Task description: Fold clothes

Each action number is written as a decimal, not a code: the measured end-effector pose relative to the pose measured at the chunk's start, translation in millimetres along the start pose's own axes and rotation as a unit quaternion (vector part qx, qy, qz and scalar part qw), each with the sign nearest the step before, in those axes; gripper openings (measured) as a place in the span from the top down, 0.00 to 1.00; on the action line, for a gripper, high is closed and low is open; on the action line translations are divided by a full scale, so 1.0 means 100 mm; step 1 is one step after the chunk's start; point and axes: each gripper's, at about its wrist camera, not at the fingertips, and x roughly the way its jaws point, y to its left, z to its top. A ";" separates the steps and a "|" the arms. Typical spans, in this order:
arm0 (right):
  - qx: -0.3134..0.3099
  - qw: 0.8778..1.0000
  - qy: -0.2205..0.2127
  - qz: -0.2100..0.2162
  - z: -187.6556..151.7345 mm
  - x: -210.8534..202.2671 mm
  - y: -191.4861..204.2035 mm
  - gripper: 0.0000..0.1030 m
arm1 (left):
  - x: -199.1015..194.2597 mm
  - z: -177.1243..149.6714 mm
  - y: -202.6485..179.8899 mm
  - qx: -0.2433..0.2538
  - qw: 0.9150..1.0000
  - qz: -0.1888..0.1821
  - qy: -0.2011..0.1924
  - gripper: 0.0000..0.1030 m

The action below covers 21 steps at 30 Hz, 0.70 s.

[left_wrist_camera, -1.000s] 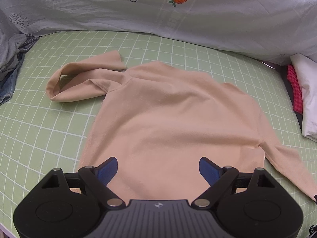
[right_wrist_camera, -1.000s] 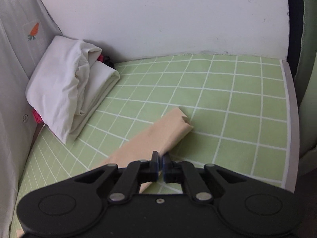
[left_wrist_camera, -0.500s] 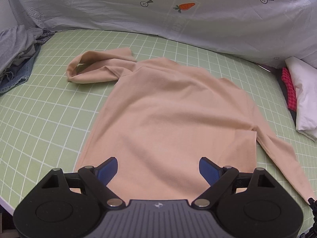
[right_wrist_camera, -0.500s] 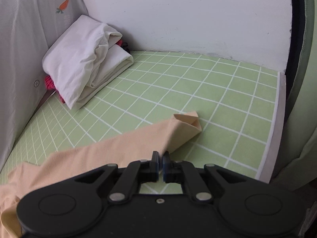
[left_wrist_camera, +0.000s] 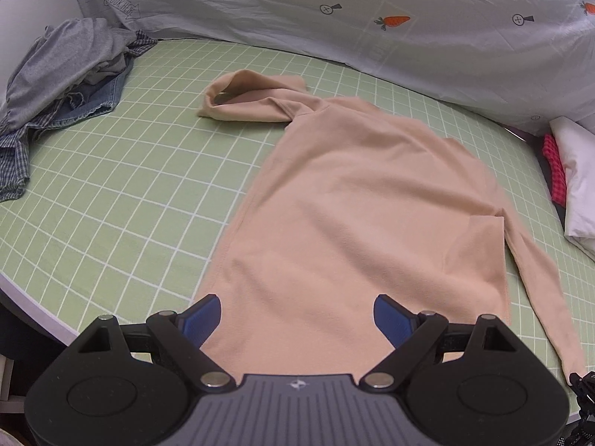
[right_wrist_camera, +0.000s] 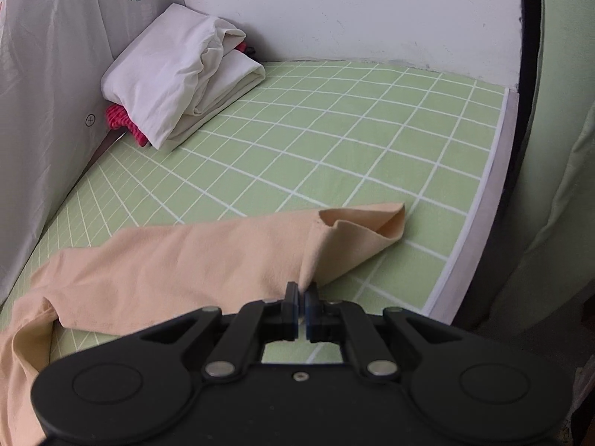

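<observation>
Your right gripper (right_wrist_camera: 301, 293) is pinched shut on the sleeve (right_wrist_camera: 208, 256) near the cuff, close to the bed edge (right_wrist_camera: 479, 200). Open green grid sheet (right_wrist_camera: 334, 141) lies beyond. Your left gripper (left_wrist_camera: 297, 319) hangs wide open, empty, over the hem. The peach sweater (left_wrist_camera: 357, 200) lies flat mid-bed, its other sleeve folded back; a clothes heap (left_wrist_camera: 63, 85) sits far left.
</observation>
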 end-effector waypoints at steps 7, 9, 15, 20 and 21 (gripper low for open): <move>0.006 1.000 -0.011 -0.020 -0.13 -0.05 0.15 0.96 | -0.01 0.17 0.49 -0.015 1.000 -0.002 -0.027 0.13; 0.010 0.999 -0.016 -0.026 -0.15 -0.05 0.18 0.96 | -0.01 0.21 0.59 -0.020 0.999 0.000 -0.029 0.13; 0.021 0.999 -0.009 -0.029 -0.15 -0.07 0.22 0.90 | 0.03 0.31 0.70 -0.039 0.999 0.004 -0.023 0.13; 0.017 1.000 0.019 -0.008 -0.11 -0.10 0.29 0.57 | 0.08 0.32 0.51 -0.029 0.999 -0.008 -0.014 0.13; 0.008 1.000 0.028 0.003 -0.10 -0.12 0.33 0.54 | 0.09 0.31 0.45 -0.025 1.000 -0.011 -0.012 0.13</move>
